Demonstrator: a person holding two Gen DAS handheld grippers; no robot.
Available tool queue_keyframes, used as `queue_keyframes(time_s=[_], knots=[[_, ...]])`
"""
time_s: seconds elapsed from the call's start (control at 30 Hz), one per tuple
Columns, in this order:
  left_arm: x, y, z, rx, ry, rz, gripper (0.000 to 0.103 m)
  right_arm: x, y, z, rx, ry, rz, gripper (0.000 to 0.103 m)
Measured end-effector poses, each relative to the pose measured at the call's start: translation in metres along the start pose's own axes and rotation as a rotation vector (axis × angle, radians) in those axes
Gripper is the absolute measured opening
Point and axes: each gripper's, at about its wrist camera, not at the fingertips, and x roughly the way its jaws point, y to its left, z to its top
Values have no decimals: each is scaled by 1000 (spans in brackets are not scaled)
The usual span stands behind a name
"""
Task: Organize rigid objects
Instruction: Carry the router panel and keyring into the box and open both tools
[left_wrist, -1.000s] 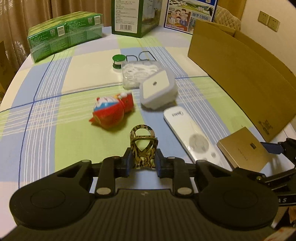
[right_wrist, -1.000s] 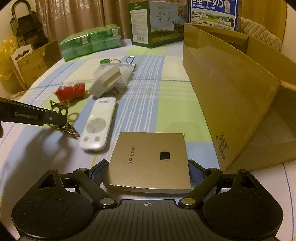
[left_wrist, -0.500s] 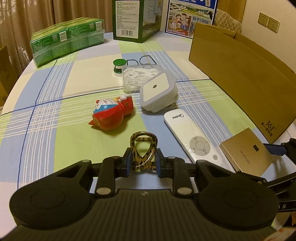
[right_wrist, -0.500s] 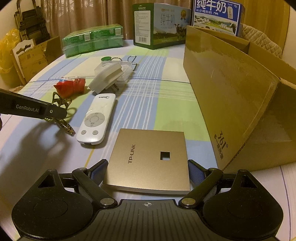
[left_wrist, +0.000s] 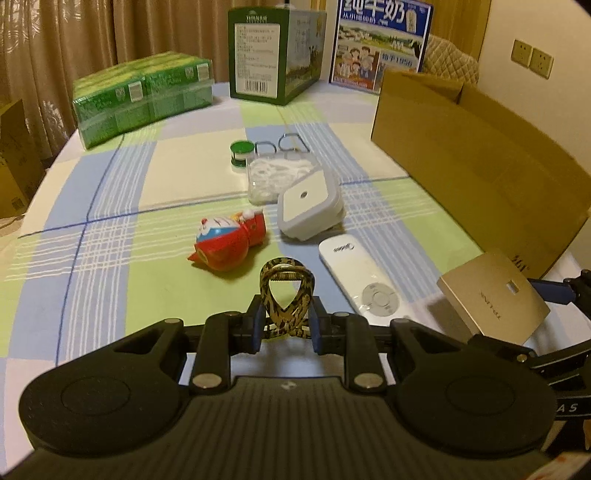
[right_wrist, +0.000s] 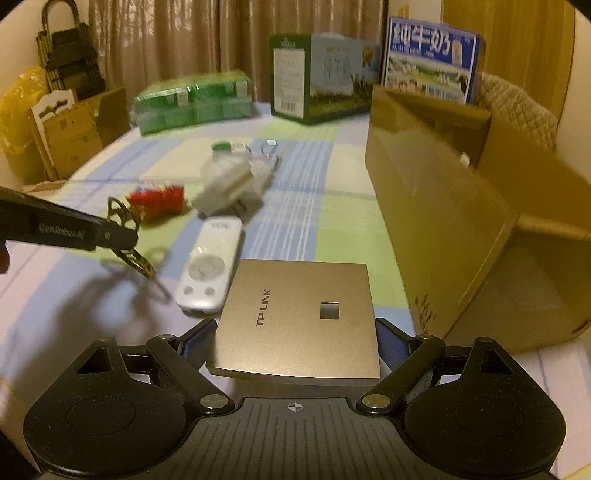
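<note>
My left gripper (left_wrist: 284, 326) is shut on a leopard-print hair clip (left_wrist: 286, 295) and holds it above the table; the clip also shows in the right wrist view (right_wrist: 125, 236). My right gripper (right_wrist: 295, 341) is shut on a gold TP-LINK box (right_wrist: 299, 317), lifted off the cloth; the box also shows in the left wrist view (left_wrist: 493, 295). An open cardboard box (right_wrist: 461, 206) stands to the right. On the checked tablecloth lie a white remote (left_wrist: 364, 280), a red Doraemon toy (left_wrist: 229, 240) and a white-grey square night light (left_wrist: 308, 201).
Behind the night light are a clear case of white items (left_wrist: 275, 175), a green-capped bottle (left_wrist: 242, 151) and wire clips (left_wrist: 291, 142). Green packs (left_wrist: 142, 96) and two milk cartons (left_wrist: 275, 48) stand at the back edge.
Both grippers have risen with their loads. The TP-LINK box has lifted off the table. The hair clip sits higher above the cloth.
</note>
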Motion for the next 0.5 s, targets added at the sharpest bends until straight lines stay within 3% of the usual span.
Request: queue_keyframes(time_s=[0.27, 0.5], knots=[[-47, -22, 31, 20, -81, -21, 20, -48, -6, 29, -17, -133, -11, 86], [-72, -81, 73, 89, -163, -113, 20, -87, -66, 58, 33, -222, -83, 86]])
